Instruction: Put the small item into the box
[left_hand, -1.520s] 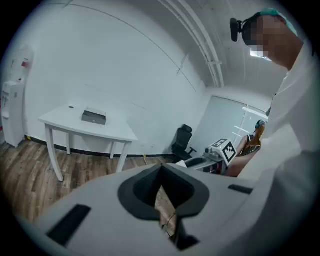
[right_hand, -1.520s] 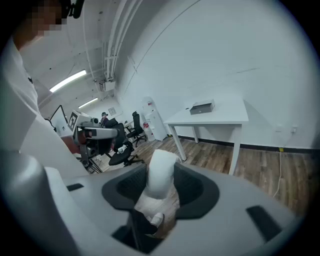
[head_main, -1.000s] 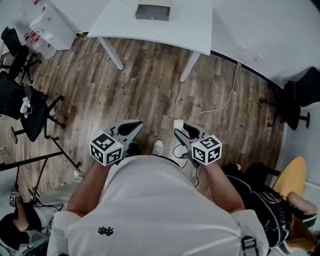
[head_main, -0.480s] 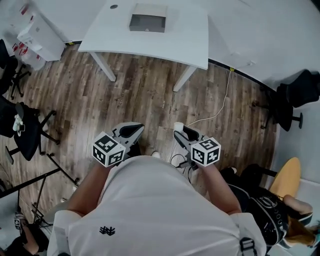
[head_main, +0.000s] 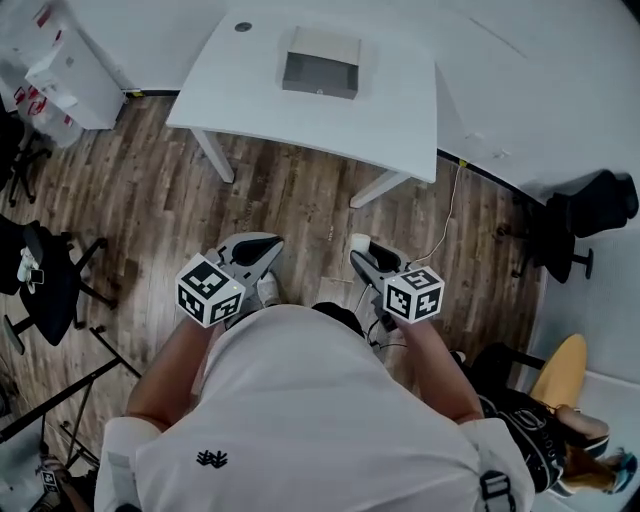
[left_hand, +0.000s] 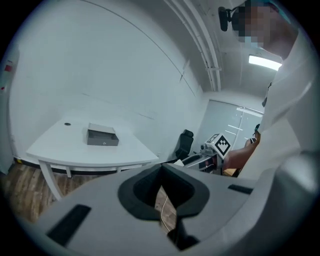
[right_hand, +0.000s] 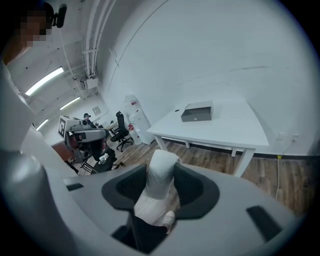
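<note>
Two grippers are here, one in each hand of the person. The right gripper (right_hand: 162, 172) has its jaws quite far apart and closed on the one small item (right_hand: 161, 187), a white soft-looking piece that stands upright between the dark pads and rises a little above them; from the head view the same item (head_main: 359, 243) shows as a white tip at the front of this gripper (head_main: 364, 258). The left gripper (left_hand: 161, 172) has its jaws almost together, with only a thin slit where the wooden floor is seen, and nothing is between them. In the head view this gripper (head_main: 258, 252) points forward and a little inward, like the other one. Each gripper carries one marker cube, so two cubes, the left (head_main: 210, 290) and the right (head_main: 415, 293), both close in front of the person's waist. The forearms are bare, bent at the elbows and kept near the body, and the person wears a white shirt (head_main: 300, 420). The grippers are over the floor, well apart from the one white table (head_main: 400, 110) ahead. On this table lies the one grey box (head_main: 320, 68), open on top, near the far edge. The small item is thus in the right jaws and not in the box. A white cable (head_main: 450, 210) runs on the floor near the table leg, and at least two black chairs stand at the sides, one left (head_main: 45, 275) and one right (head_main: 585, 215).
</note>
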